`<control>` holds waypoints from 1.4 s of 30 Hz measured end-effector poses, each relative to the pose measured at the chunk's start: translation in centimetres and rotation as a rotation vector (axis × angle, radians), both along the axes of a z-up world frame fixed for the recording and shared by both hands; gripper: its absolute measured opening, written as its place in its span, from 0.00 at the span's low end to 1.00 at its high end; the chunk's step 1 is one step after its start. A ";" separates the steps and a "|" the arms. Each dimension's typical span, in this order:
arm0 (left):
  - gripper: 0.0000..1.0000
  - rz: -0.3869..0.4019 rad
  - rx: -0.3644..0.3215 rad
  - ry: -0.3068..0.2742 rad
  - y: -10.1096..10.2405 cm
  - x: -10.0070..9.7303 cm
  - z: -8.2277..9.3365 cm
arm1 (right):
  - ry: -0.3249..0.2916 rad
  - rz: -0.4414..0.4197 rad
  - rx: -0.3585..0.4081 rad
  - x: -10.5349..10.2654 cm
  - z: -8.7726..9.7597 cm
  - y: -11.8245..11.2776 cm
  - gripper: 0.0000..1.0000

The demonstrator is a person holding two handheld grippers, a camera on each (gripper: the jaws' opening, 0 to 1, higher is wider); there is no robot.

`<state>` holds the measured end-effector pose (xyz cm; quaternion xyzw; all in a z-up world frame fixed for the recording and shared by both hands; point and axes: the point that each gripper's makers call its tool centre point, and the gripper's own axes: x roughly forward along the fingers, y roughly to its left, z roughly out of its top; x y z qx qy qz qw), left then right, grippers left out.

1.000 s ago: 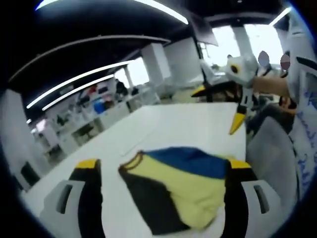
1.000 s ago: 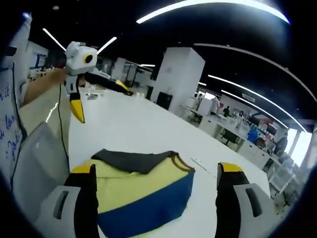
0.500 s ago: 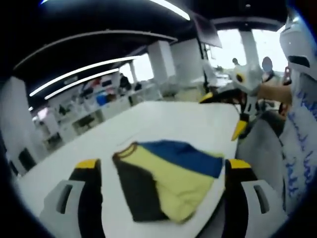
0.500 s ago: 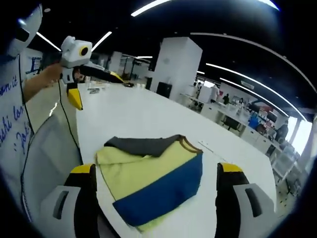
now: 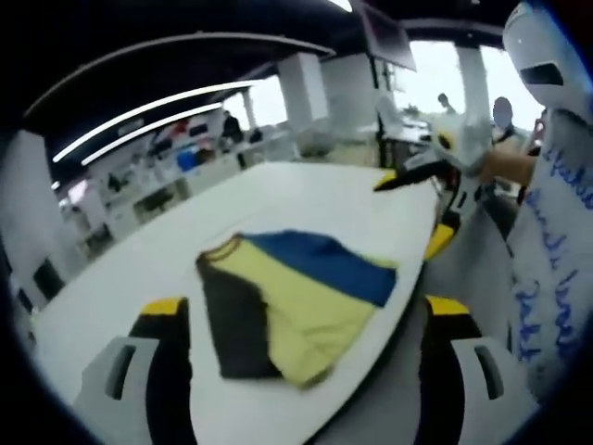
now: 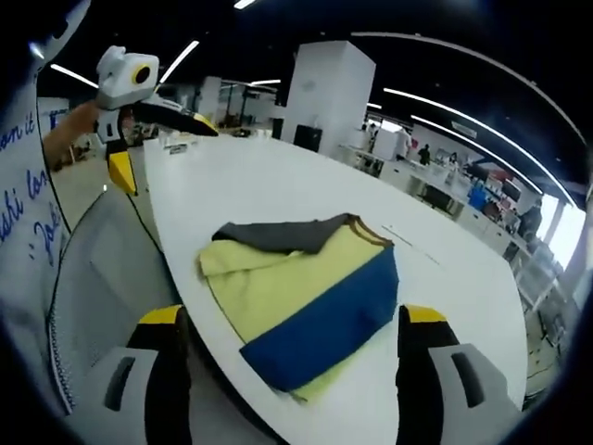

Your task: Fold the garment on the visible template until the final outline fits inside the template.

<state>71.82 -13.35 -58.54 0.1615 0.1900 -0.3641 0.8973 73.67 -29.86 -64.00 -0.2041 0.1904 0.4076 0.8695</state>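
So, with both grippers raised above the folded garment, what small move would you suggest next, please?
Probably none beyond keeping clear: the garment lies folded in a compact shape on the white table, and both the left gripper and the right gripper are open and empty. No template outline is discernible, so I can't confirm fit.

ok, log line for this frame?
folded yellow, blue and grey garment on white table | left tool open | right tool open | both empty
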 end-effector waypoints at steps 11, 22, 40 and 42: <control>1.00 0.038 -0.046 0.037 0.6 -0.8 -0.3 | 0.086 -0.037 -0.003 -1.9 -1.8 -0.5 0.90; 0.99 0.051 -0.051 0.025 0.9 -1.2 0.4 | 0.097 -0.009 -0.083 -2.4 -3.1 0.3 0.88; 0.98 0.071 -0.120 0.005 1.1 -1.5 1.5 | 0.283 0.147 -0.088 -2.1 -6.9 3.5 0.34; 0.98 0.074 -0.125 0.001 1.1 -1.5 1.6 | 0.298 0.221 -0.124 -2.7 -7.9 3.7 0.32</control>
